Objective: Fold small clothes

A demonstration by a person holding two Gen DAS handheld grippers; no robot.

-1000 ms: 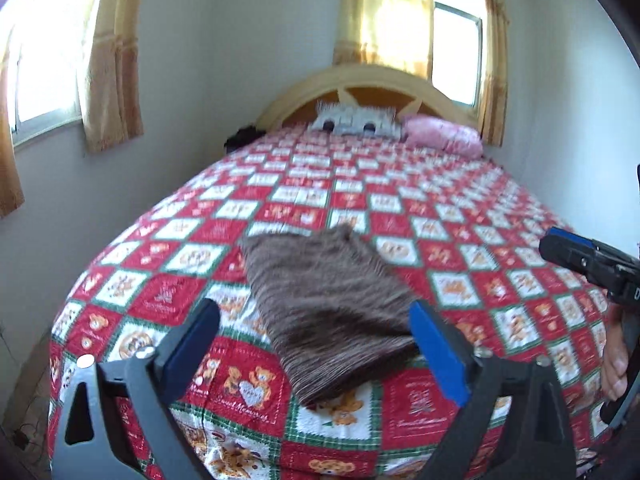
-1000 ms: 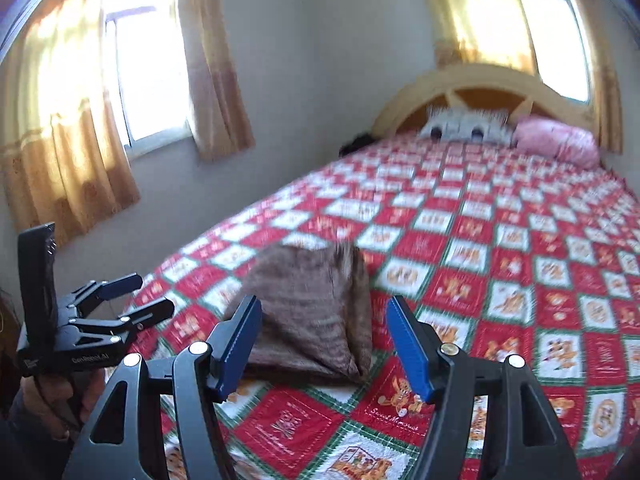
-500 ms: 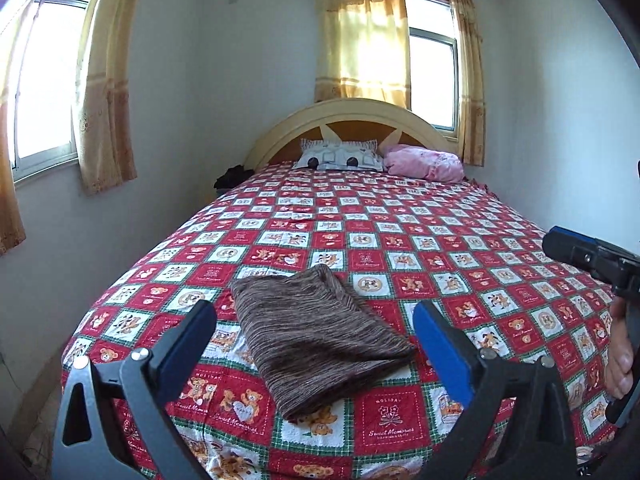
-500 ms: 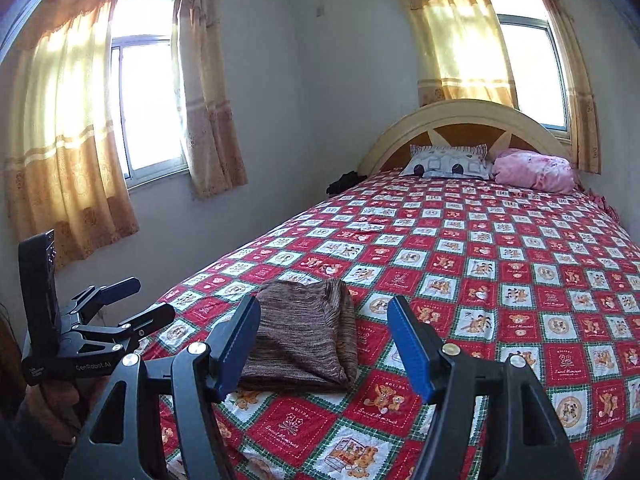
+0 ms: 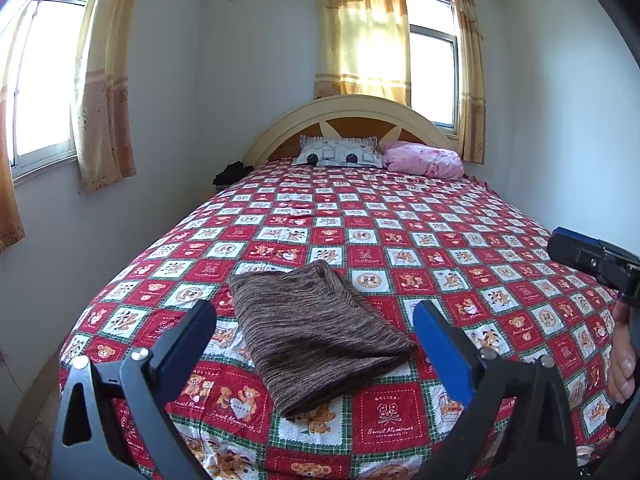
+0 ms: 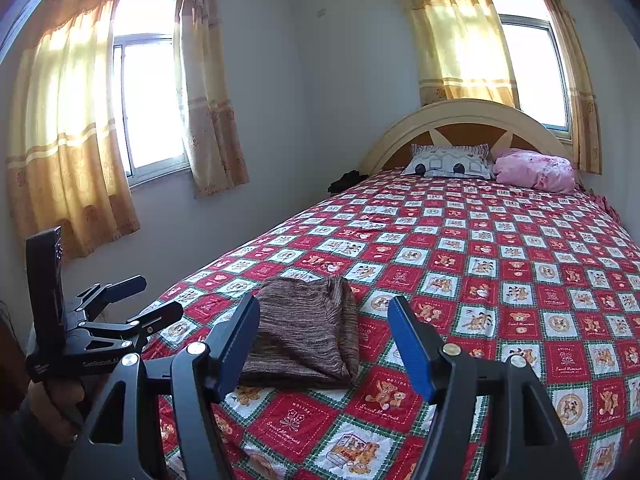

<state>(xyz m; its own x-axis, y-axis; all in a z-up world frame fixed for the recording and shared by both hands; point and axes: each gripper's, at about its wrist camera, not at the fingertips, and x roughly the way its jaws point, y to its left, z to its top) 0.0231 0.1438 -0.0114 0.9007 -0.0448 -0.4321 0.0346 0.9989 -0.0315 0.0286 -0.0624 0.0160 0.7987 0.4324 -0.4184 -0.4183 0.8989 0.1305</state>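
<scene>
A brown striped knit garment [image 5: 316, 332] lies folded into a flat rectangle near the foot of the bed [image 5: 400, 216]; the right wrist view shows the same garment [image 6: 308, 328]. My left gripper [image 5: 316, 324] is open, held back above the bed's near edge, nothing between its blue pads. My right gripper [image 6: 324, 324] is open too, likewise drawn back from the cloth and empty. Each gripper shows in the other's view: the left gripper [image 6: 148, 300] at the left, the right gripper's tip [image 5: 568, 240] at the right edge.
The bed carries a red, white and green checked teddy-bear spread. A grey pillow [image 5: 340, 152] and a pink bundle [image 5: 424, 160] lie at the curved headboard. A wall with curtained windows runs along the bed's left side; a dark item [image 5: 232, 172] sits beside the headboard.
Both grippers have pulled back and risen from the folded garment, so it looks smaller and farther away. The garment itself has stayed put.
</scene>
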